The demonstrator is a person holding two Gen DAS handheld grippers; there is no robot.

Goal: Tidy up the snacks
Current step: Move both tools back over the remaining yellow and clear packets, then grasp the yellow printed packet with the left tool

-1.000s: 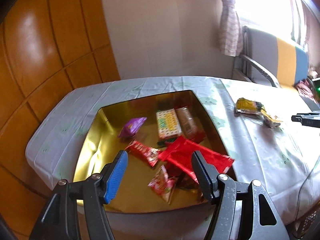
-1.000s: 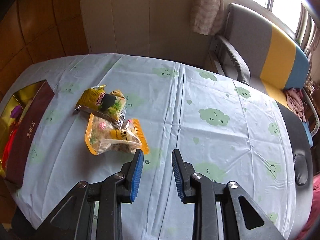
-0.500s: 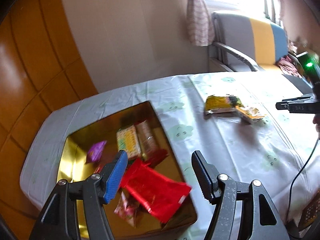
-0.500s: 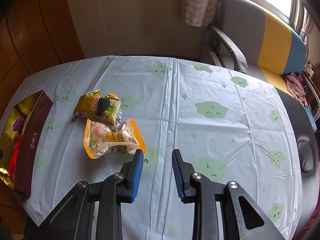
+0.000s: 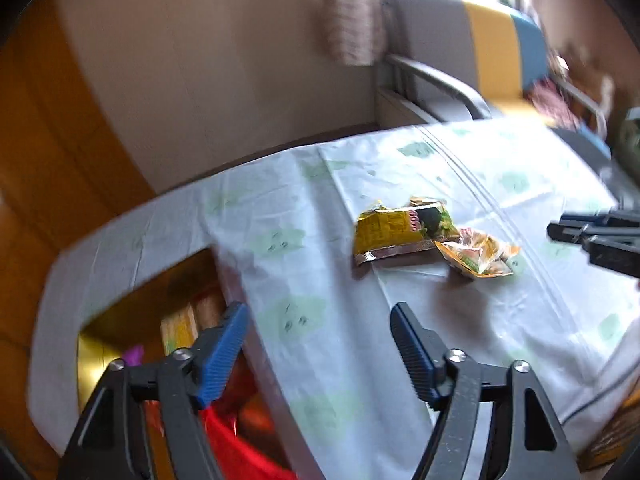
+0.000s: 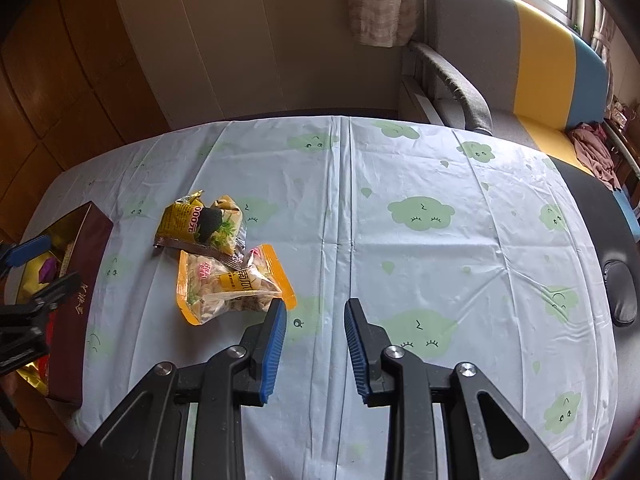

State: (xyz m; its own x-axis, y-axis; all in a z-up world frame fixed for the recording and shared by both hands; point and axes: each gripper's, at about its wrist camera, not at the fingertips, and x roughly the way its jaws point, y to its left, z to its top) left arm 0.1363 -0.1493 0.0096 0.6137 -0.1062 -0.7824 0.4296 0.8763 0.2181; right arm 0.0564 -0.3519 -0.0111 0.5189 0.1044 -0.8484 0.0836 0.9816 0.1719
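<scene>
Two snack packets lie on the tablecloth: a yellow-and-black packet point(image 6: 200, 226) point(image 5: 404, 228) and an orange-edged clear packet point(image 6: 230, 286) point(image 5: 478, 258) overlapping its near corner. A gold-lined box point(image 5: 96, 340) with a maroon wall point(image 6: 80, 300) holds several snacks at the table's left end. My left gripper point(image 5: 318, 332) is open and empty, over the box's right edge. My right gripper point(image 6: 316, 318) is open and empty, just right of the orange packet; it also shows in the left wrist view point(image 5: 600, 236).
The table carries a pale cloth with green cloud prints point(image 6: 420, 216). A grey, yellow and blue sofa point(image 6: 532, 64) stands behind the table at the right. Wood panelling point(image 6: 52, 80) and a beige wall are behind the left end.
My left gripper has swung right, from over the box interior to its right edge, facing the two packets. My right gripper has stayed almost still.
</scene>
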